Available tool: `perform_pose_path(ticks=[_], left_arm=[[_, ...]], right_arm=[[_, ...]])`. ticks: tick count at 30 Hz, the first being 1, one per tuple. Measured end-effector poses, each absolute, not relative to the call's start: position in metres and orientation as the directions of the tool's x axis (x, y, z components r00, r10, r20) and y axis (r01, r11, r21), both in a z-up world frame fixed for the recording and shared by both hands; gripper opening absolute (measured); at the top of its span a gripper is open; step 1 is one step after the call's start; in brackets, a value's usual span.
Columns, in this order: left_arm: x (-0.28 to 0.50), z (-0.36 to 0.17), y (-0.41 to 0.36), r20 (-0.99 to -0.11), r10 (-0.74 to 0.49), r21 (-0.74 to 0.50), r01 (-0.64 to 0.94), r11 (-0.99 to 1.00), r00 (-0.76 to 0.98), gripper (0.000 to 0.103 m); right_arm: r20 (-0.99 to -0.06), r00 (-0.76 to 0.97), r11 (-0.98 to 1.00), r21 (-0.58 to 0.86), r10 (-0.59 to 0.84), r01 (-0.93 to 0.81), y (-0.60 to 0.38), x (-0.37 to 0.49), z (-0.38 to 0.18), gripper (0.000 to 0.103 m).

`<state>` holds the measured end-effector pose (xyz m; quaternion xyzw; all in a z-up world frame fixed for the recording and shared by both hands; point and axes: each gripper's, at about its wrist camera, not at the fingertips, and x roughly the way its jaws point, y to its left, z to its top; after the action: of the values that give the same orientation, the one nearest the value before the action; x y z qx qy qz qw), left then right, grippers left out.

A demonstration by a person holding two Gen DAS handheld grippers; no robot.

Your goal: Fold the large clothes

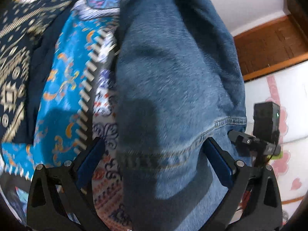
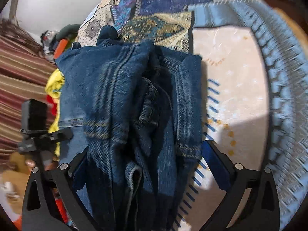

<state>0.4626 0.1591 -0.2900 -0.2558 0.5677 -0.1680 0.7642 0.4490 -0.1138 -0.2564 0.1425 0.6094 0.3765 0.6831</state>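
A pair of blue jeans (image 1: 173, 73) lies on a patterned bedspread (image 1: 104, 173). In the left wrist view a pale leg with its stitched hem (image 1: 221, 123) runs between the fingers of my left gripper (image 1: 154, 154), whose jaws stand wide apart, pads off the cloth. In the right wrist view the darker bunched part of the jeans (image 2: 134, 100) lies heaped between the fingers of my right gripper (image 2: 142, 159), which is open at full spread. My right gripper's camera block (image 1: 266, 117) shows beside the hem. My left gripper's camera block (image 2: 34, 113) shows left of the jeans.
A bright blue patterned cloth (image 1: 63, 88) and a navy patterned one (image 1: 17, 44) lie left of the jeans. A wooden frame (image 1: 269, 44) and a pink-flowered white sheet (image 1: 284, 154) are at the right. A striped blanket (image 2: 21, 73) and yellow clothing (image 2: 54, 84) sit left; beige spread (image 2: 234, 77) lies right.
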Motion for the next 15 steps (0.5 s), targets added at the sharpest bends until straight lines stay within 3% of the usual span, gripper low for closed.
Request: perform_pose_path(ticks=[6,8,10,15], left_arm=[[0.472,-0.284,0.143,-0.779,-0.541,-0.565,0.020,0.825,0.317,0.103],[0.472,-0.282,0.141,-0.772,-0.542,-0.568,0.021,0.823,0.332,0.098],[0.472,-0.281,0.140,-0.750,-0.569,-0.598,0.022,0.801,0.336,0.087],[0.468,-0.277,0.140,-0.747,-0.552,-0.592,0.005,0.806,0.371,0.081]], right_arm=[[-0.684,-0.019,0.633,0.684,0.729,-0.361,-0.106,0.455,-0.257,0.103],[-0.677,-0.009,0.630,0.689,0.736,-0.358,-0.103,0.455,-0.257,0.103],[-0.679,-0.004,0.631,0.684,0.734,-0.366,-0.102,0.454,-0.256,0.098],[-0.665,-0.018,0.621,0.707,0.747,-0.339,-0.106,0.457,-0.253,0.076]])
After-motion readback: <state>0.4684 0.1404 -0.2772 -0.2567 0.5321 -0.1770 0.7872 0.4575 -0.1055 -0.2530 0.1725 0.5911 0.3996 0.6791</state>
